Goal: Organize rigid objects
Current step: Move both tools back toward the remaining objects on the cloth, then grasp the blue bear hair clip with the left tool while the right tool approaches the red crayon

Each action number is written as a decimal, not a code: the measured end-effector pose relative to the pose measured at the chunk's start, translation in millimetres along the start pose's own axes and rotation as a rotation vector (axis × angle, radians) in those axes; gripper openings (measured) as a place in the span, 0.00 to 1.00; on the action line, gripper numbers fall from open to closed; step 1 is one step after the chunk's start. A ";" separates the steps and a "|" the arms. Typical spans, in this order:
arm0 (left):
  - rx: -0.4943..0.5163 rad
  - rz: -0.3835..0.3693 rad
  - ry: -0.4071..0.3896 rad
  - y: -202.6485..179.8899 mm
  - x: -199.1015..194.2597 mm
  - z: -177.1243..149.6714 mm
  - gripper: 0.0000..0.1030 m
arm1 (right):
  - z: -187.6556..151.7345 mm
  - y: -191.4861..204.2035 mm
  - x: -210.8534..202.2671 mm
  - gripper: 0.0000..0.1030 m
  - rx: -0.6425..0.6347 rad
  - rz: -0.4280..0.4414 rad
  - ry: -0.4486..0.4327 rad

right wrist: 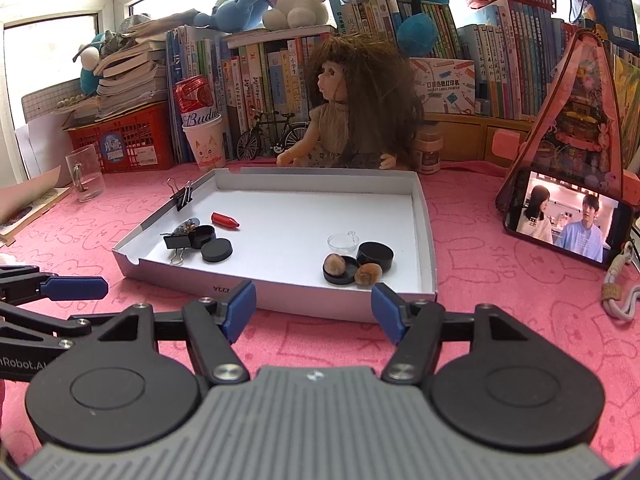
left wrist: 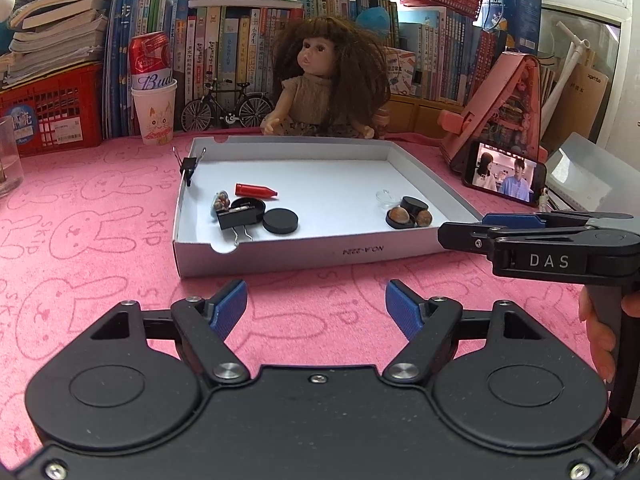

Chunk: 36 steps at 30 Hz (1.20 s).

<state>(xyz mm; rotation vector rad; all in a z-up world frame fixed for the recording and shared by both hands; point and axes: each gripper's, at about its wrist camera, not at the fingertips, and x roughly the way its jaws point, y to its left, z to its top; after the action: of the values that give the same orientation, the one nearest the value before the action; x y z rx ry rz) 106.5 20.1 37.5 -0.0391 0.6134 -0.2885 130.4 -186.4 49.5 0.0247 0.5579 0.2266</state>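
Note:
A shallow white cardboard tray [left wrist: 304, 258] [right wrist: 280, 300] lies on the pink cloth. Inside, at its left, are a red crayon-like piece [left wrist: 256, 190] [right wrist: 225, 220], a black binder clip [left wrist: 237, 217] [right wrist: 179, 242], a black round lid [left wrist: 281, 221] [right wrist: 216, 250] and a small open black tin [right wrist: 204, 236]. At its right are two walnuts [left wrist: 412, 216] [right wrist: 352, 268], a black round tin [right wrist: 374, 255] and a small clear cup [right wrist: 342, 242]. Another binder clip [left wrist: 188, 167] [right wrist: 182, 196] grips the tray's left wall. My left gripper [left wrist: 316, 308] stands open before the tray, holding nothing. My right gripper [right wrist: 314, 306] is open and empty at the tray's near wall.
A doll [left wrist: 320, 80] sits behind the tray, before rows of books. A paper cup with a can [left wrist: 154, 92], a model bicycle [left wrist: 228, 106], a red crate [left wrist: 52, 112], a glass [right wrist: 85, 178] and a phone [right wrist: 568, 220] playing video on a pink stand surround it.

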 end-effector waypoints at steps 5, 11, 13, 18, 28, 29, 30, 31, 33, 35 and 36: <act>0.005 -0.008 0.007 -2.3 -7.5 -8.3 0.73 | -6.5 -0.9 -7.8 0.74 0.007 0.009 0.005; 0.003 -0.025 0.031 -4.8 -16.4 -21.7 0.73 | -19.2 -0.9 -16.9 0.74 0.021 0.023 0.021; 0.013 -0.028 0.033 -6.7 -19.6 -25.7 0.73 | -24.0 0.4 -20.7 0.74 0.018 0.023 0.023; 0.011 -0.045 0.044 -11.6 -27.3 -35.4 0.73 | -37.3 4.2 -32.1 0.75 0.015 0.035 0.026; 0.085 -0.157 0.077 -27.8 -40.8 -51.9 0.42 | -59.4 -4.8 -48.4 0.78 0.044 0.027 0.034; 0.088 -0.168 0.085 -29.3 -41.0 -53.4 0.40 | -61.2 -6.4 -49.0 0.78 0.050 0.022 0.037; 0.091 -0.179 0.091 -31.1 -40.9 -54.9 0.39 | -63.4 -8.0 -49.7 0.78 0.057 0.019 0.039; 0.097 -0.189 0.094 -32.8 -41.2 -56.2 0.39 | -65.2 -9.4 -50.6 0.78 0.062 0.017 0.042; 0.116 -0.201 0.098 -37.0 -41.4 -59.1 0.39 | -69.2 -11.7 -52.8 0.78 0.071 0.018 0.045; 0.130 -0.199 0.100 -40.0 -40.0 -61.0 0.37 | -72.0 -12.8 -55.5 0.78 0.077 0.027 0.045; 0.132 -0.196 0.093 -41.0 -39.6 -61.2 0.34 | -73.2 -12.9 -57.0 0.78 0.077 0.032 0.043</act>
<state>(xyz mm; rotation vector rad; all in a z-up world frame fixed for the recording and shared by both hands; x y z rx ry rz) 30.1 -5.2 14.7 0.0415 0.6831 -0.5227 47.4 -214.3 16.0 0.1039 0.6094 0.2376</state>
